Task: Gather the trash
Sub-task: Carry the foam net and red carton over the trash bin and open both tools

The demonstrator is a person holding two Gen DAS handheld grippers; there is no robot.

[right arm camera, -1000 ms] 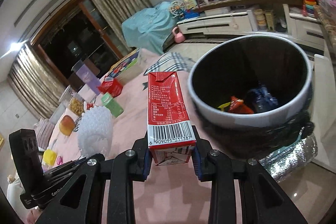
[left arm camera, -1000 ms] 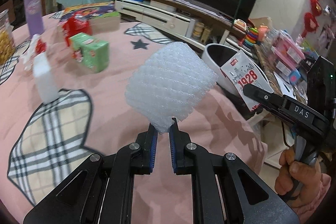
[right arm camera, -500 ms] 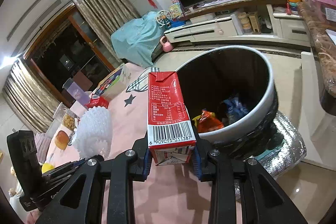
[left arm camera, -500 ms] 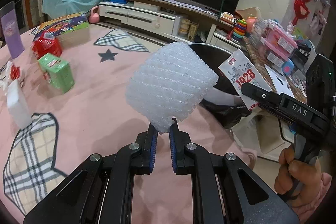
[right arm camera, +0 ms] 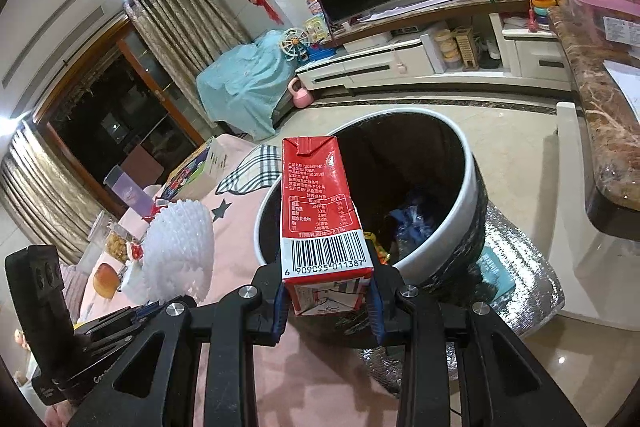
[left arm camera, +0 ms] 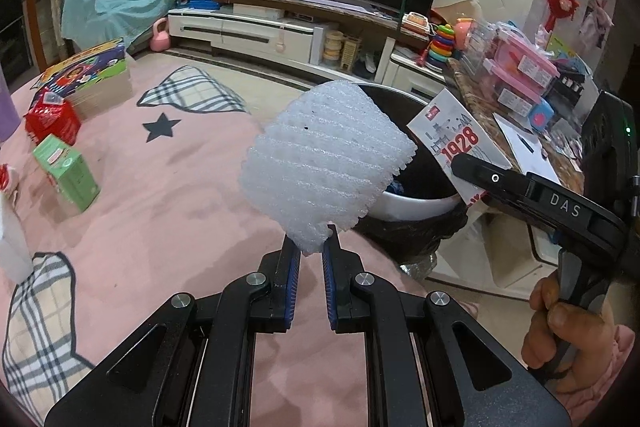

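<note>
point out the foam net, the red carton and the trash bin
foam net [left arm camera: 320,163], left wrist view, middle of its ribbed white face.
red carton [right arm camera: 318,203], right wrist view, the printed nutrition panel above the barcode.
trash bin [right arm camera: 474,179], right wrist view, white rim on its right side.

The trash bin [right arm camera: 460,155] mouth gapes unobstructed ahead; a marble counter [right arm camera: 600,131] crowds its right side

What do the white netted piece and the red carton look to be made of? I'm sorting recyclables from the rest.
White netted piece: looks like soft foam mesh, matte and ribbed with small holes, the kind used as fruit wrap. Red carton: seems coated paperboard, glossy, with folded top seams, a printed table and a barcode; any inner lining can't be seen.
</note>
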